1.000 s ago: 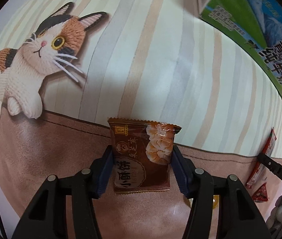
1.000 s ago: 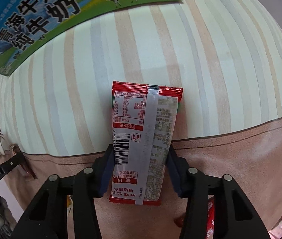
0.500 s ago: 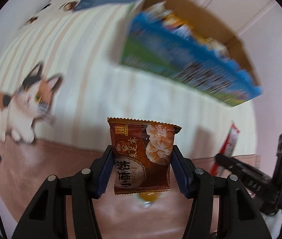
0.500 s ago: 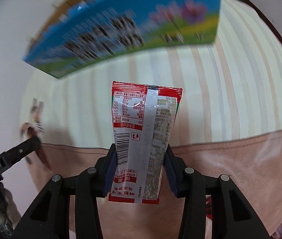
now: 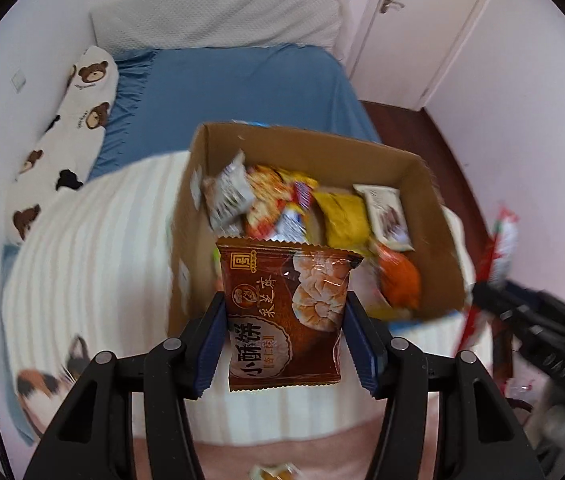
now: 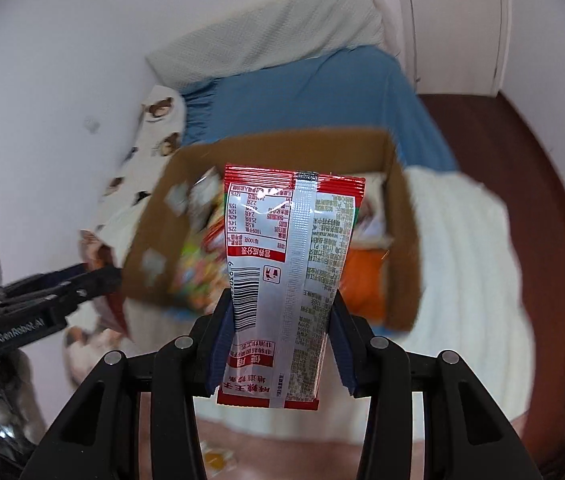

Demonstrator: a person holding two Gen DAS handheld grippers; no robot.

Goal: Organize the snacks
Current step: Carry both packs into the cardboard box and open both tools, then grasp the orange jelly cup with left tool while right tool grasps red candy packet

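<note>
Brown, red and blue against pale stripes

The glossy brown pastry packet [image 5: 282, 316] carries cream lettering; the red-and-silver foil snack packet [image 6: 288, 280] shows a black barcode. The plain brown cardboard box [image 5: 434, 208] sits on a cream-striped blanket [image 5: 94, 240], with blue bedsheet [image 5: 242, 88] at 12 o'clock.

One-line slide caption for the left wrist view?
Left gripper holds a brown pastry packet in front of an open cardboard box of assorted snacks on a striped blanket.

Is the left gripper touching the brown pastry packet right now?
Touching: left wrist view shows the left gripper with both blue pads pressed against the brown pastry packet.
</note>
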